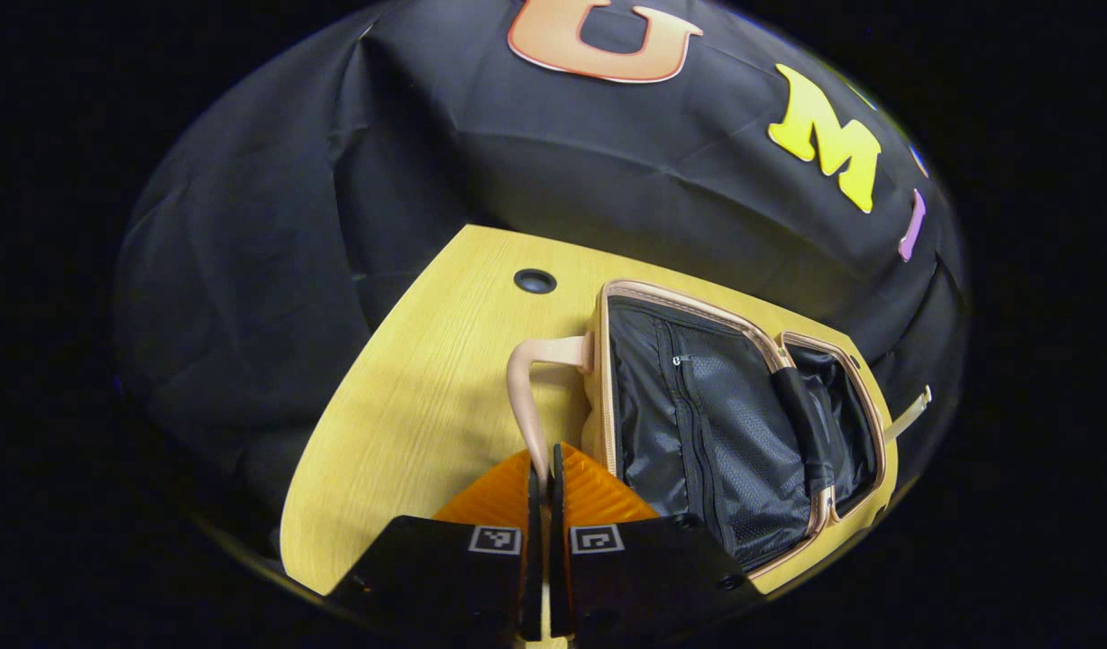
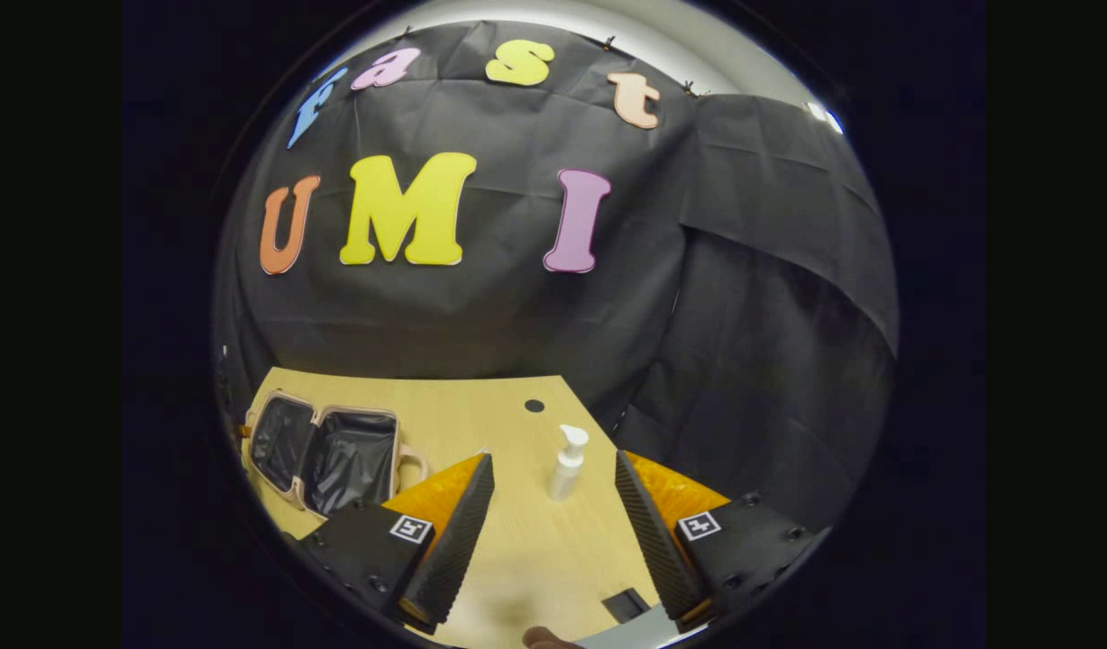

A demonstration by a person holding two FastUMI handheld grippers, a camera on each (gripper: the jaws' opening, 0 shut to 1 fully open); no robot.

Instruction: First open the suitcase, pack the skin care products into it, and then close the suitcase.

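A pale wooden table (image 2: 517, 559) stands in a booth with black cloth walls. In the left gripper view, nearest the camera, the left gripper (image 1: 543, 478) has its fingers pressed together on the curved pale pink handle (image 1: 528, 397) of a small pink suitcase with black lining (image 1: 716, 433). The suitcase lies open flat on the table, both halves empty. In the right gripper view, the right gripper (image 2: 553, 505) hangs with its fingers wide apart, holding nothing. Just beyond them stands a slim white pump bottle (image 2: 567, 464), upright and alone, well apart from the open suitcase at the left. Farther back is a small dark round hole (image 2: 535, 406) in the tabletop. The bottle looks tall and light, so an off-centre grasp would likely tip it. Pulling on the clamped handle could drag the suitcase.
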